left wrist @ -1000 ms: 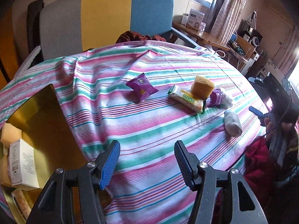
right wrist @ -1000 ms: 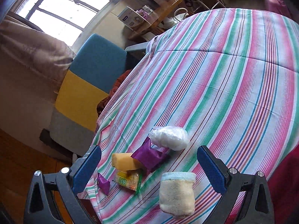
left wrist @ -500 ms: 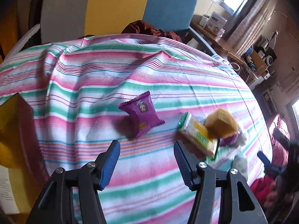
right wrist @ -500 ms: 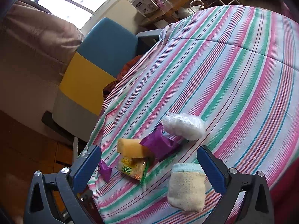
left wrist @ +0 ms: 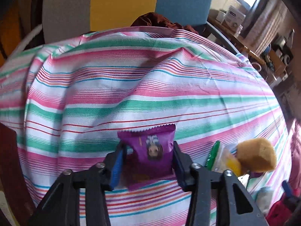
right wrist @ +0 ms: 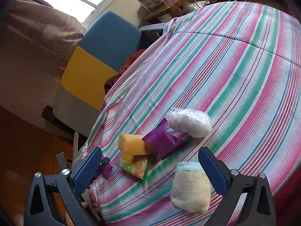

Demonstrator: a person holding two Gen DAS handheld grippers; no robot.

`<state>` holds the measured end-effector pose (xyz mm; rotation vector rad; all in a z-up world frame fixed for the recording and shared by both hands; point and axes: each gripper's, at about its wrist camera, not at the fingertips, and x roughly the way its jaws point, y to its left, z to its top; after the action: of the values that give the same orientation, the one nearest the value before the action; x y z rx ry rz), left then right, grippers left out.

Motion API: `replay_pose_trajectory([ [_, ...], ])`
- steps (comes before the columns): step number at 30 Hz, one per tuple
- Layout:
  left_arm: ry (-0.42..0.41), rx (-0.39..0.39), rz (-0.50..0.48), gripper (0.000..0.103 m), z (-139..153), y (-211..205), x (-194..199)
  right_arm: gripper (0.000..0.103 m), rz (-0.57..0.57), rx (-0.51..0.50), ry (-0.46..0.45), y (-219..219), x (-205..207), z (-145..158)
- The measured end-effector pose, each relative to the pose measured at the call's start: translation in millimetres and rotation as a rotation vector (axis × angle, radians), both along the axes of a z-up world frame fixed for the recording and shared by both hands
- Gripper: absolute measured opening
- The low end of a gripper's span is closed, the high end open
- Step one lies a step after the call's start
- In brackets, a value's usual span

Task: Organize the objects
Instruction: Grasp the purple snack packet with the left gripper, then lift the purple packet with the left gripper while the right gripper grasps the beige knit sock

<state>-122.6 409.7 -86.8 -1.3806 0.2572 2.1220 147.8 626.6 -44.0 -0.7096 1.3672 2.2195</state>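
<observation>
Purple snack packet (left wrist: 150,154) sits on the striped tablecloth (left wrist: 131,86), between the left gripper's (left wrist: 147,163) blue pads, both pads against its sides: clamped on it, packet bottom edge touching the cloth as far as I can tell.

Surface: pink/green/white striped cloth over a rounded table, wrinkled near the far edge. Behind it a chair (left wrist: 122,5) with grey, yellow and blue back panels, dark red fabric (left wrist: 160,19) bunched on the seat. Wooden side table (right wrist: 175,1) by the window with a white box (left wrist: 235,17) on it. Wood floor visible in the right wrist view.

Containers: dark brown box edge (left wrist: 11,169) at lower left of the left wrist view (contents not visible from here).

Other items, clustered near the table edge: green-and-yellow cracker pack (right wrist: 134,164), yellow sponge block (right wrist: 132,144) lying on top of it, second purple packet (right wrist: 164,141) touching the sponge, white plastic-wrapped bundle (right wrist: 189,119) just beside that, cream sock roll with blue cuff (right wrist: 190,185) nearest the right gripper.

Right gripper (right wrist: 151,166): jaws wide apart, nothing between the pads, hovering above the cluster and angled down at it. Sock roll sits just inside its right finger (right wrist: 213,171); no contact that I can see.
</observation>
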Motion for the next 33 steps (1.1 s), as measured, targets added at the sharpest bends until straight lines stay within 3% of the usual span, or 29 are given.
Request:
replay_pose_trajectory([
  [7, 0.052, -0.025, -0.063, 0.035, 3.4, -20.4, 26.4, 0.103, -0.042, -0.017, -0.002, 6.3, 5.8, -2.8],
  [21, 0.183, -0.025, -0.269, 0.035, 3.2, -77.6, 154.4, 0.103, -0.083, -0.063, -0.033, 12.4, 9.9, -13.2],
  [27, 0.189, 0.030, -0.269, 0.036, -0.7, -86.7, 156.8, 0.103, -0.127, -0.096, -0.037, 17.4, 16.5, -19.4],
  [33, 0.232, 0.057, -0.283, 0.036, -4.4, -90.8, 161.9, 0.103, -0.104, -0.051, -0.083, 11.3, 8.4, -16.6],
])
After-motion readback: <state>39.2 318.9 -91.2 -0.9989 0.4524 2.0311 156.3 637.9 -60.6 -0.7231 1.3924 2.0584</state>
